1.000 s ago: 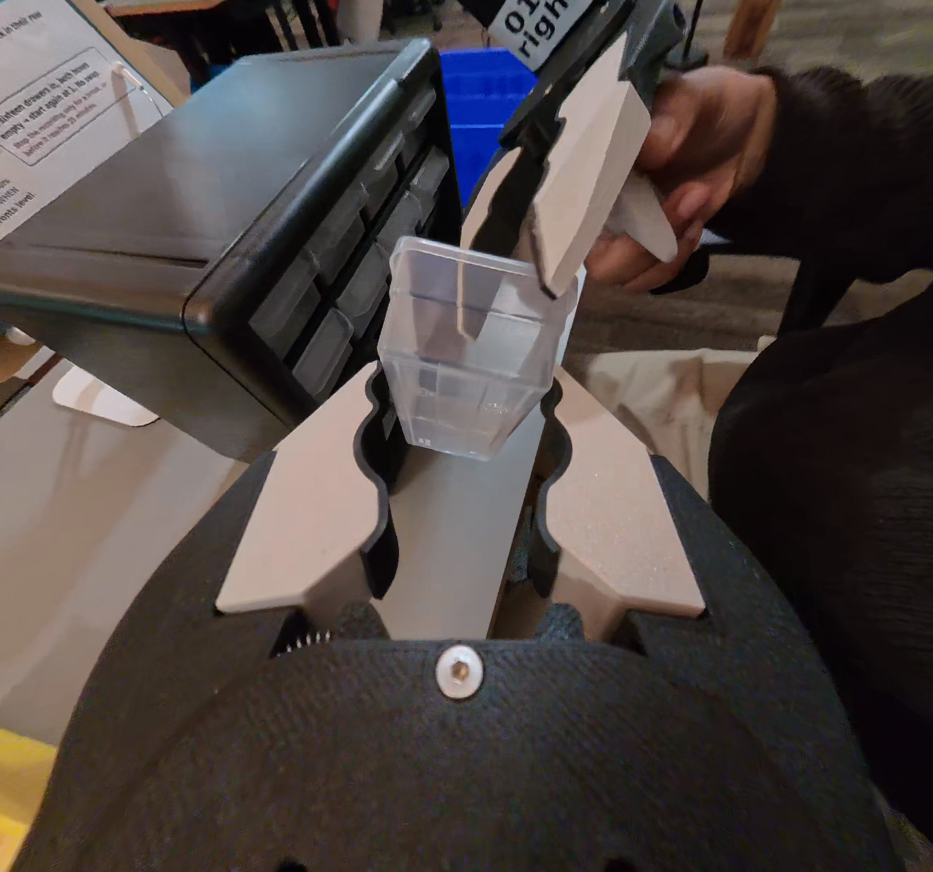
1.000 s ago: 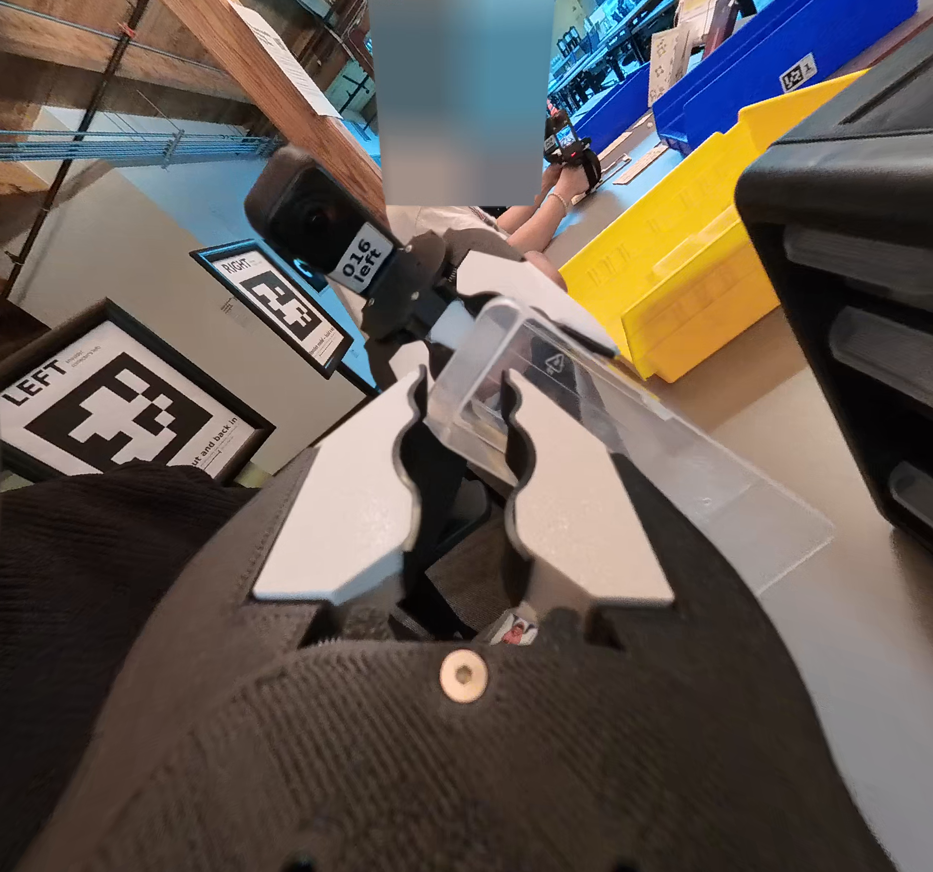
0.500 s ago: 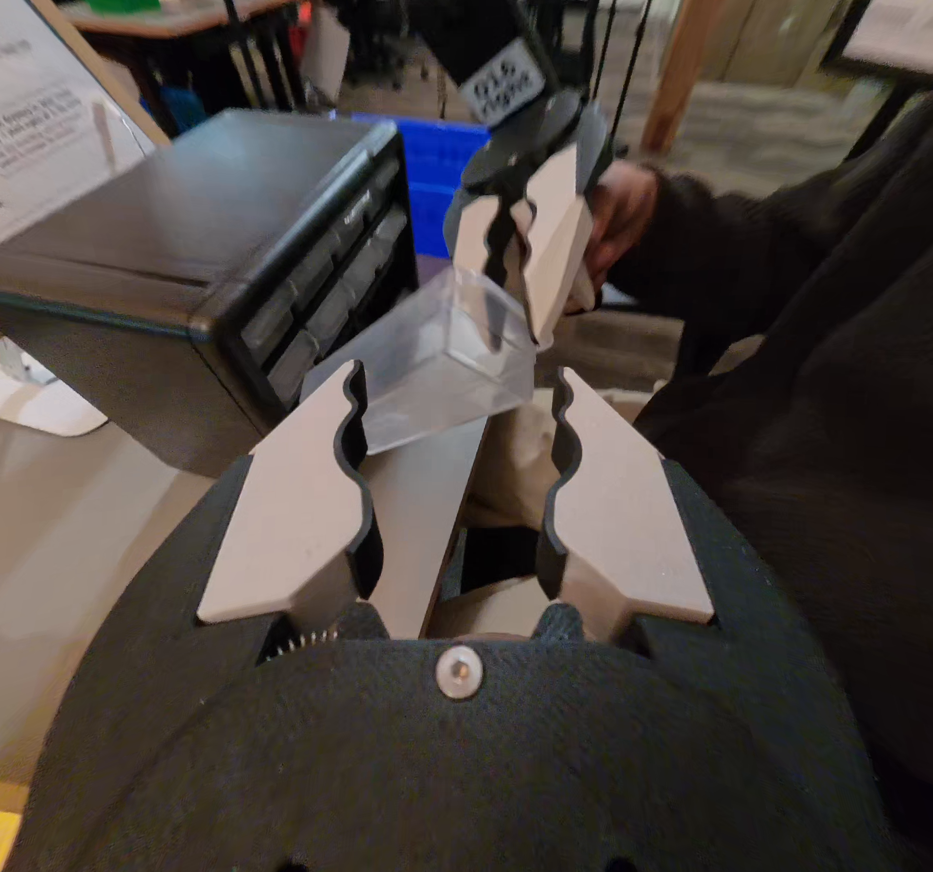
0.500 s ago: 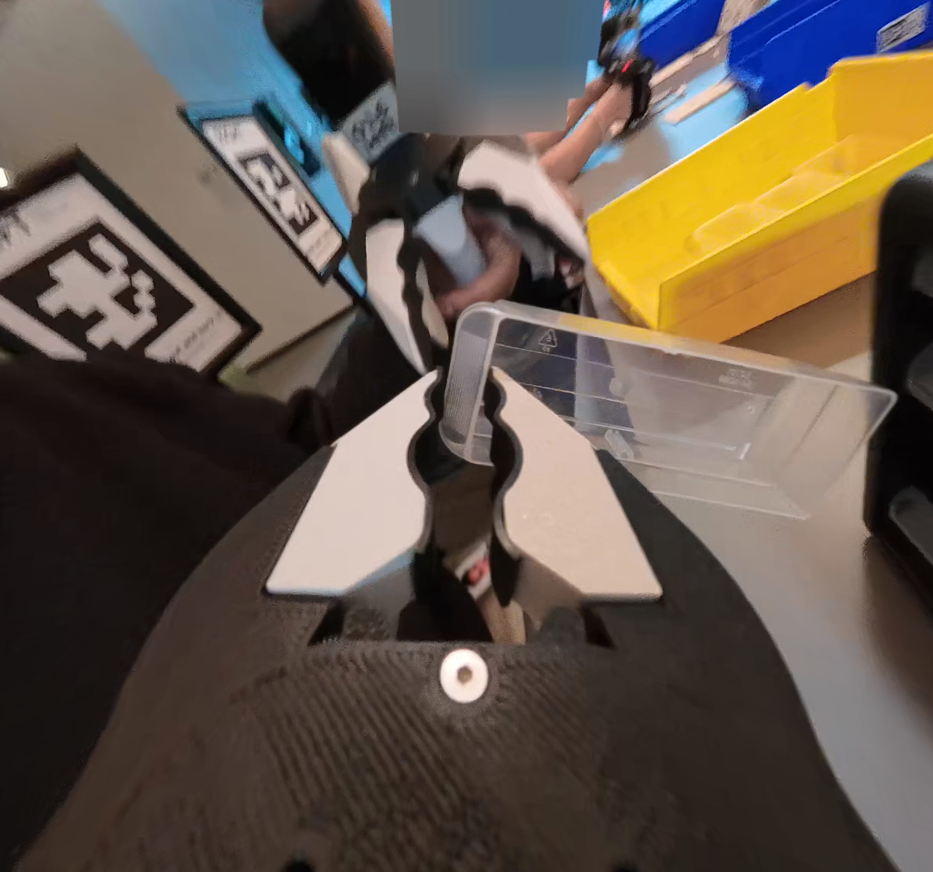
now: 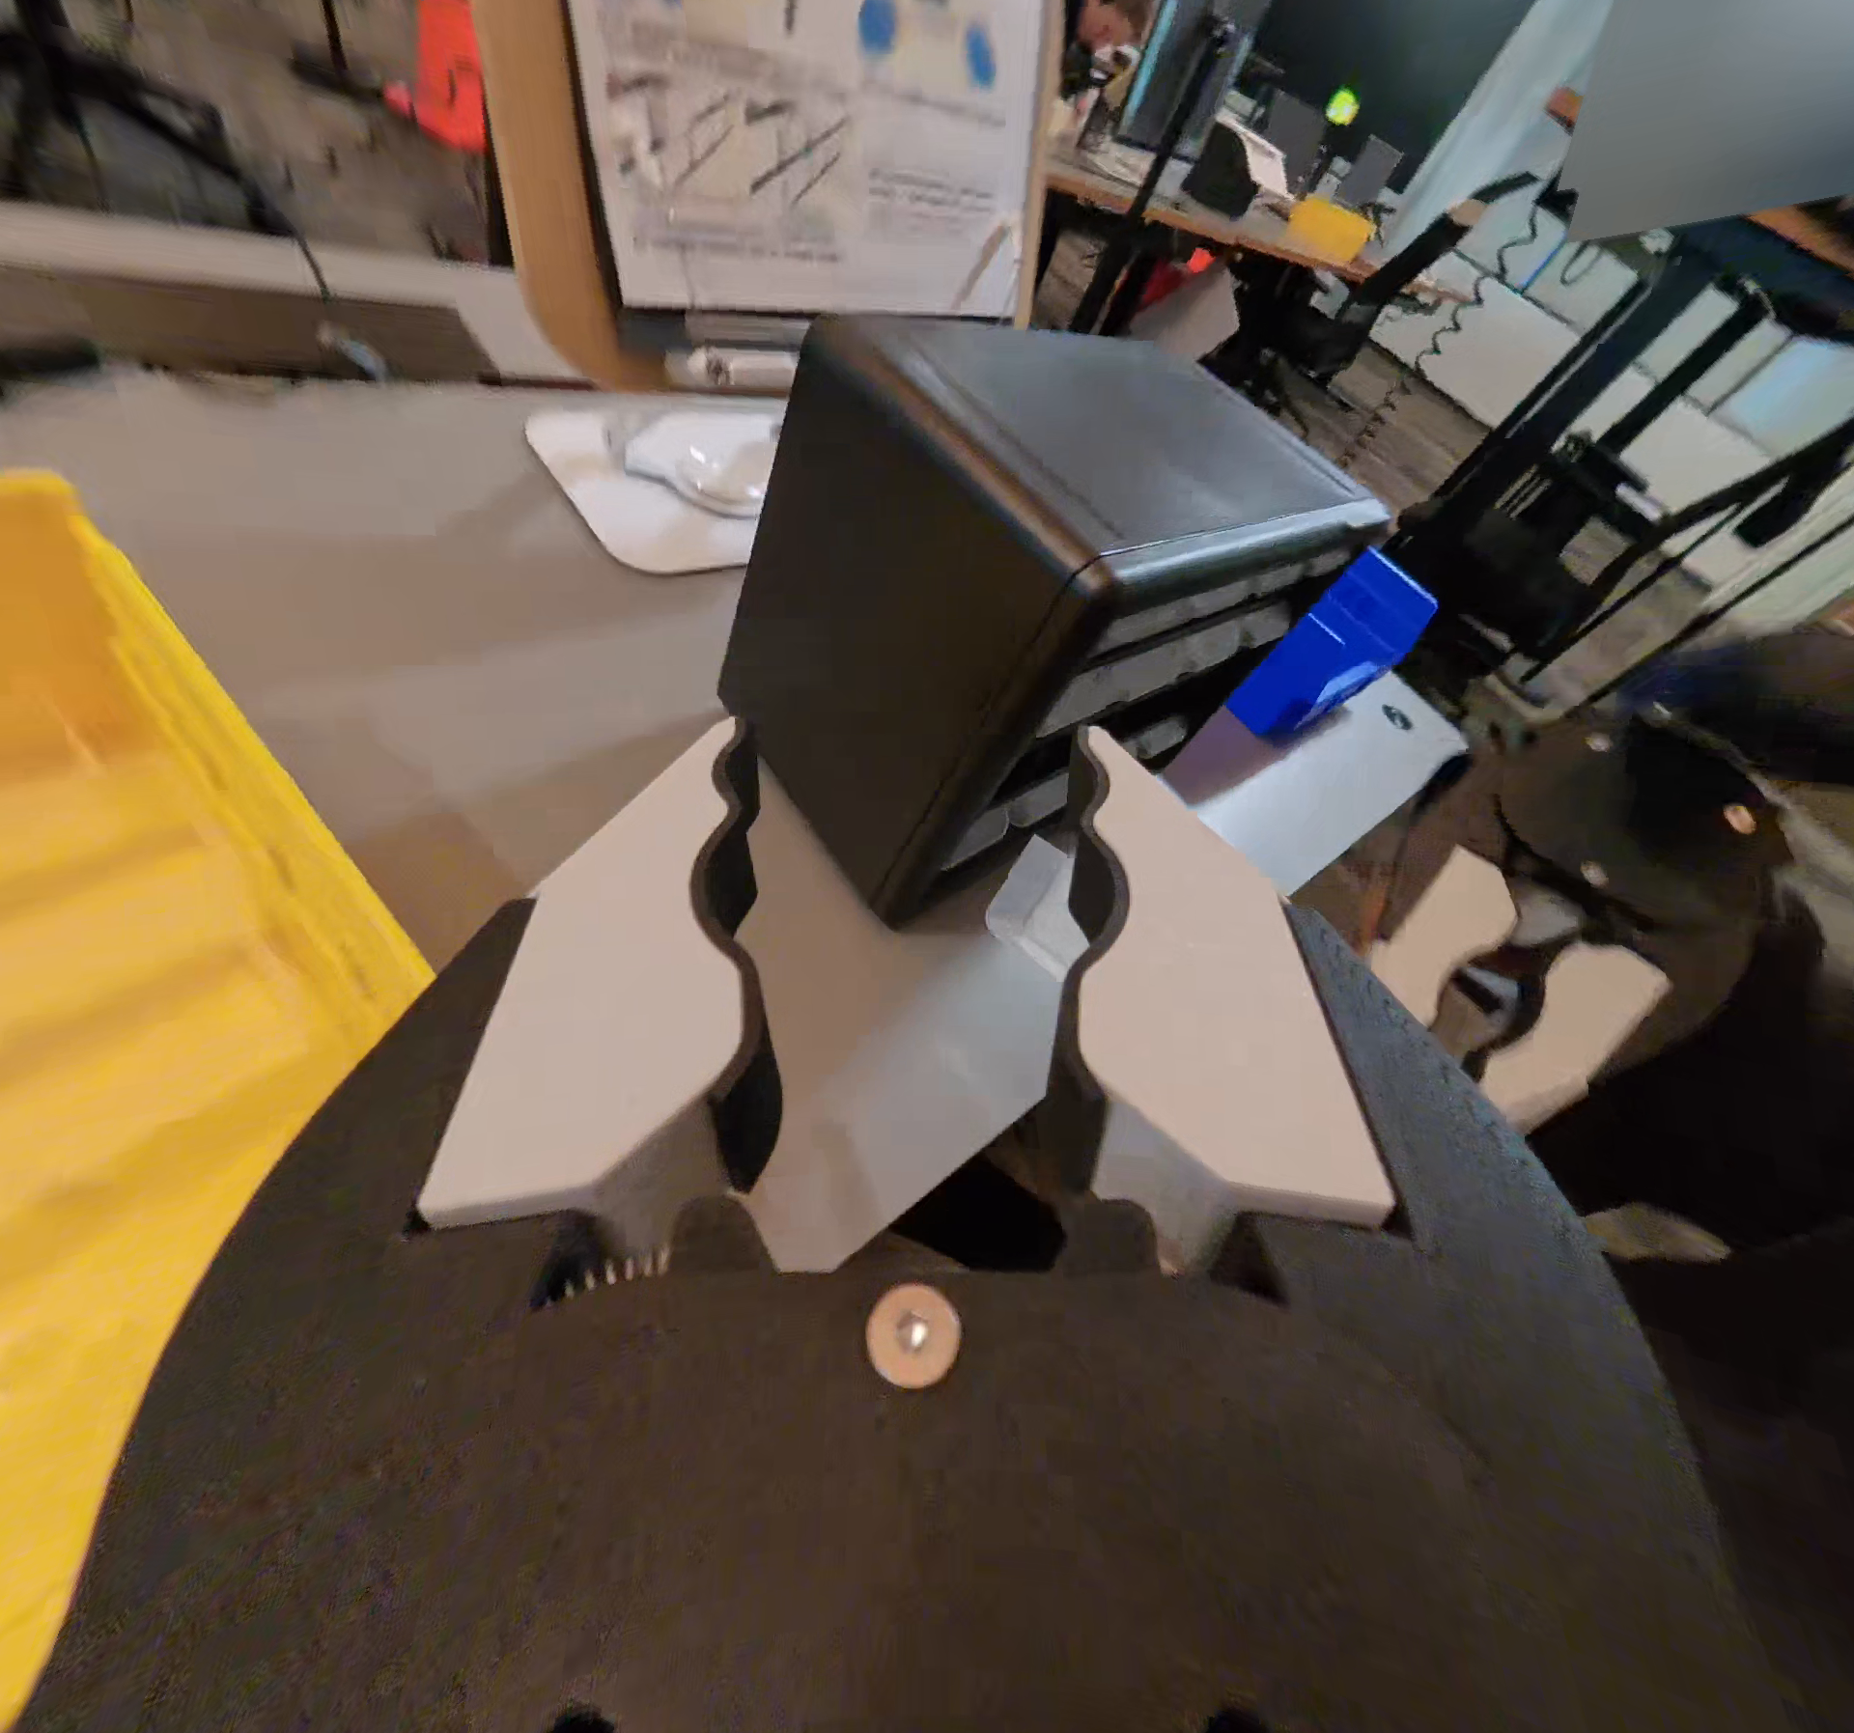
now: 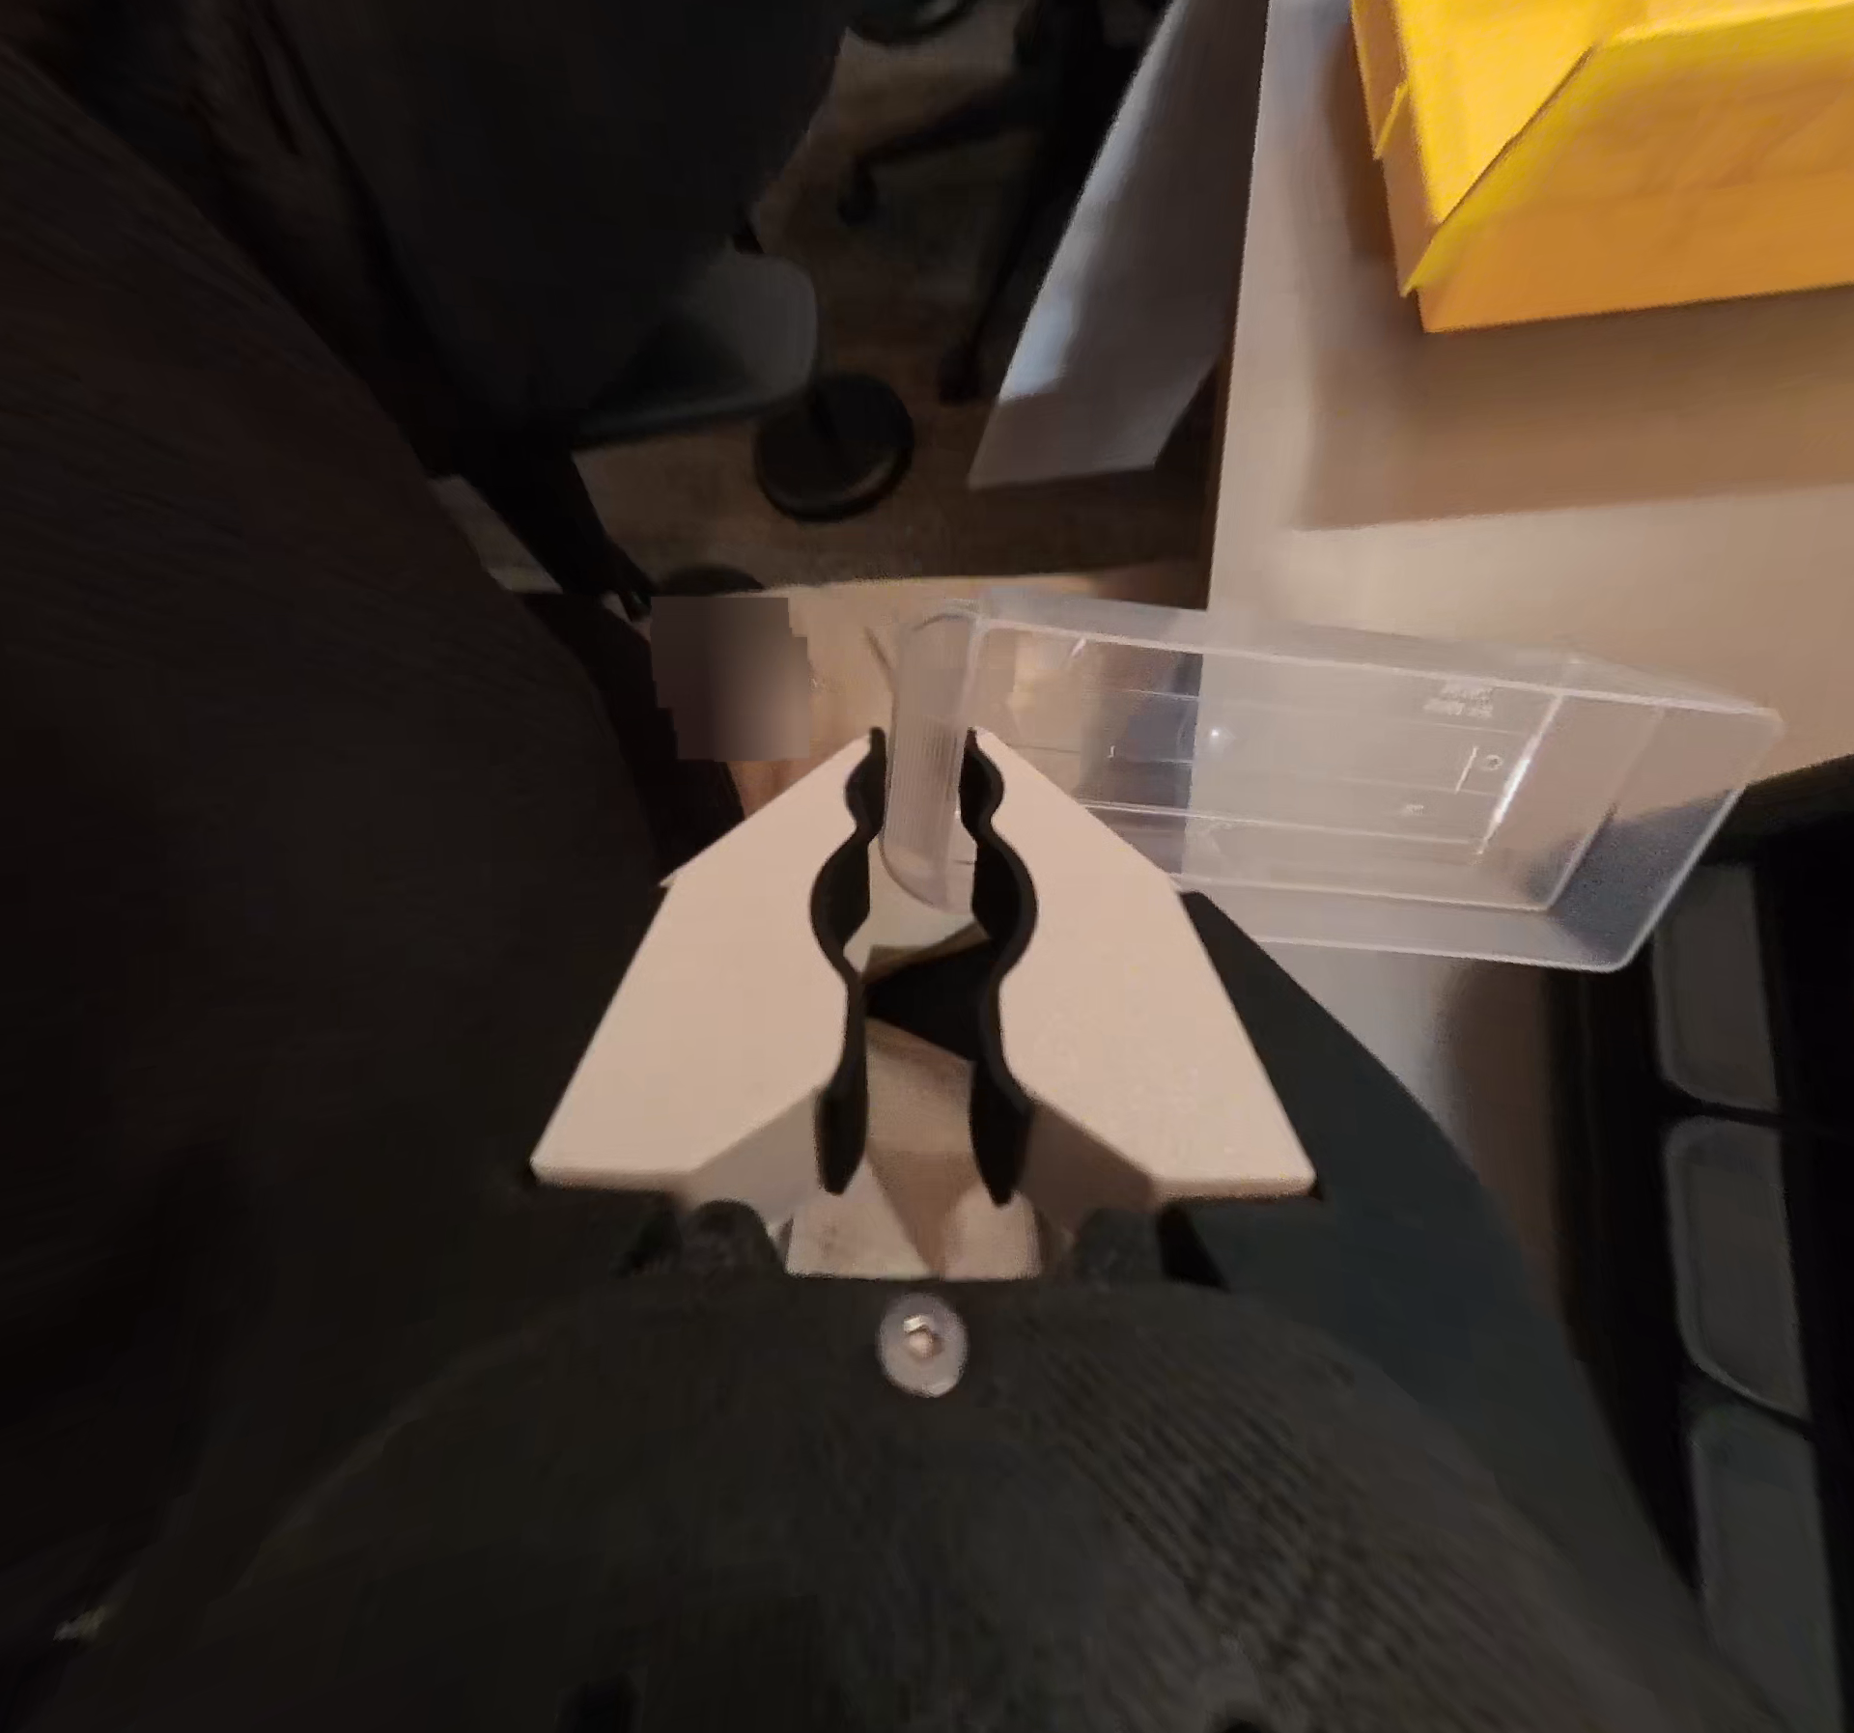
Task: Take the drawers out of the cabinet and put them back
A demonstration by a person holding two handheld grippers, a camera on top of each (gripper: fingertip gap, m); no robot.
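Note:
The black cabinet (image 5: 1003, 561) stands on the table, seen from its side corner, with its drawer fronts facing right. My left gripper (image 5: 908, 752) is open and empty, just short of the cabinet's near corner. My right gripper (image 6: 928, 752) is shut on the front handle lip of a clear plastic drawer (image 6: 1354, 782). The drawer is held level above the table with its far end at the cabinet's front (image 6: 1756, 1133). I cannot tell whether it touches a slot. A corner of the drawer (image 5: 1033, 882) and the right gripper (image 5: 1505, 983) also show in the left wrist view.
A yellow bin (image 5: 150, 882) sits left of the cabinet and also shows in the right wrist view (image 6: 1605, 80). A blue bin (image 5: 1334, 652) is behind the cabinet. A white pad (image 5: 602, 501) and a poster board (image 5: 803, 80) stand at the back. The table edge (image 6: 1234, 381) runs near the person's dark clothing.
My left gripper has pulled back and swung left, away from the drawer, and stays open. My right gripper has turned the drawer level and carried it to the cabinet's front.

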